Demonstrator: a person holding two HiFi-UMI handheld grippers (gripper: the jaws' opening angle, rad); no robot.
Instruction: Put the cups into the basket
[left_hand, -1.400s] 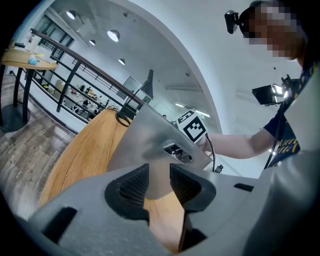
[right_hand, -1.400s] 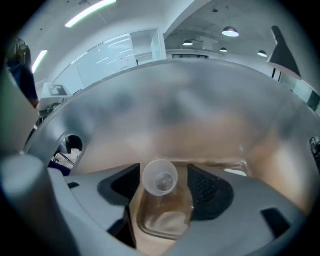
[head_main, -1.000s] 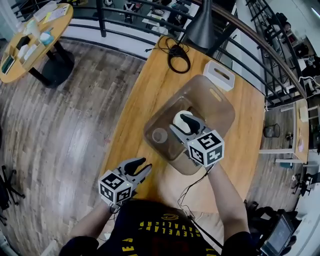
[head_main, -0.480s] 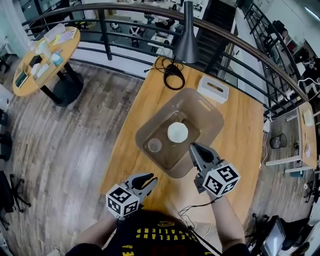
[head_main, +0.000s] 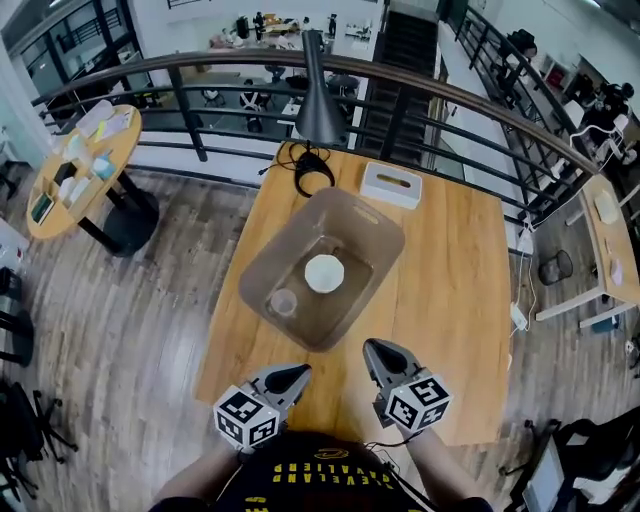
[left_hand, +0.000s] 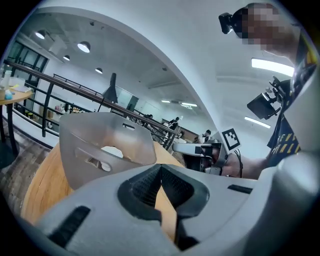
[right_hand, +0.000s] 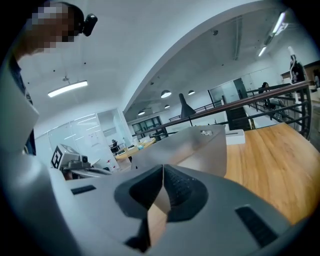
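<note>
Cups both inside basket (head_main: 385, 215): white cup (head_main: 325, 273) mid-basket, clear cup (head_main: 283, 302) beside it. Task looks finished. Left tool (head_main: 298, 372), just clenched on nothing, and right tool (head_main: 372, 347), clenched empty, sit clear of basket, likely parked because nothing is left to carry.

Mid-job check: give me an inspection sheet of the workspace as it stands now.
Surface: wooden table, basket near its middle.
Job's things: white cup and clear cup, both inside the translucent basket.
Clutter: white box at far edge.
Grippers: left gripper and right gripper shut, empty, over near edge; left's jaws have just closed.
Cables: black cable coil at far corner.
Surroundings: lamp, railing, round table.
</note>
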